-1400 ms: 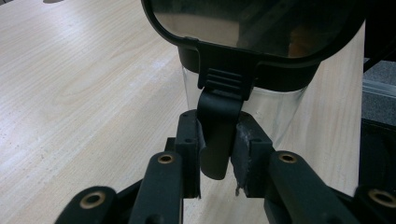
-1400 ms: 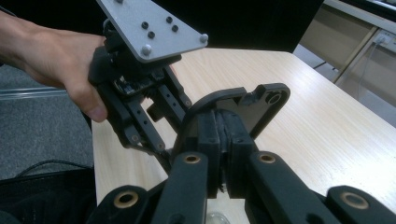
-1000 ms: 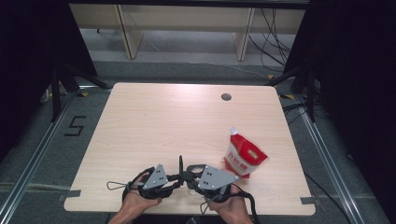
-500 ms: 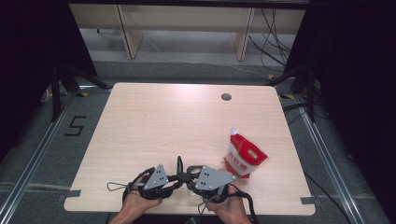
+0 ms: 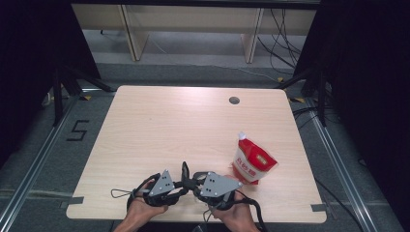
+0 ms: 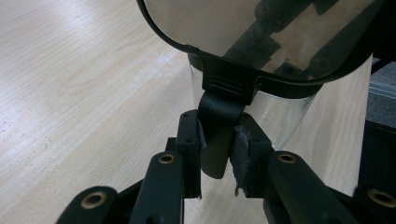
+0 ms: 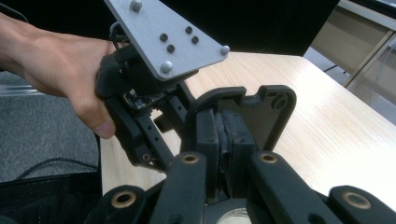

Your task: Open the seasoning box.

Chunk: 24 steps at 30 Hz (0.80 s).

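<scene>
Both tongs meet at the worktop's (image 5: 145, 125) near edge: left tongs (image 6: 215, 156) clamp a black tab of a clear lidded container (image 6: 261, 42); right tongs (image 7: 223, 140) pinch its black lid edge (image 7: 261, 109); a red pouch (image 5: 252, 163) stands just right of them

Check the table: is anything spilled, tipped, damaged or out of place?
Nothing stands out. The pouch stands upright near the right edge of the table, with no spill around it. The left tongs clamp the black tab of a clear lid; no damage shows there.
</scene>
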Motion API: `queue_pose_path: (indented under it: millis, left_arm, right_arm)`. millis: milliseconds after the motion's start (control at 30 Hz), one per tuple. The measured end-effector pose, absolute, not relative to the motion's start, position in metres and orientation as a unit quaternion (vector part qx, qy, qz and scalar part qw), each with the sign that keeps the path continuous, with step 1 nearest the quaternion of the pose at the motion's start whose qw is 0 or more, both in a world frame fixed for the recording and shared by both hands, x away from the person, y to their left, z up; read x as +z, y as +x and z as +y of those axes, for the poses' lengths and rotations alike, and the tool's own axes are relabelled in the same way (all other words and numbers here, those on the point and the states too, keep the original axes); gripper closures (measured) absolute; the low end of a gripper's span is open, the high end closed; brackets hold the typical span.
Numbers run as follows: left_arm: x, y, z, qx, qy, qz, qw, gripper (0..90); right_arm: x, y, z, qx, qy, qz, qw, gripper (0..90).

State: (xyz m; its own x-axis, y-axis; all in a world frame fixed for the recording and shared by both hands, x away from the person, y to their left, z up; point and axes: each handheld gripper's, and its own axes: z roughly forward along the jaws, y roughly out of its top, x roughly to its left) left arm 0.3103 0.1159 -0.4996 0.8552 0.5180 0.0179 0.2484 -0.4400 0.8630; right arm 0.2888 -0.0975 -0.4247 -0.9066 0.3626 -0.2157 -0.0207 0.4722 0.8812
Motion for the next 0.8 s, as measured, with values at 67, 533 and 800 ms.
queue_pose_path:
  millis: [67,533,800]
  left_arm:
    - [-0.499,0.310,0.116,0.141,0.838,0.228,0.476,73.4]
    - [-0.499,0.308,0.118,0.135,0.838,0.231,0.476,73.1]
    - [-0.500,0.305,0.119,0.122,0.837,0.238,0.478,73.0]
  right_arm:
    - [-0.425,0.288,-0.098,0.504,0.104,0.836,0.191,86.0]
    - [-0.428,0.288,-0.130,0.511,0.134,0.827,0.193,76.3]
    - [-0.443,0.287,-0.171,0.515,0.186,0.813,0.198,61.4]
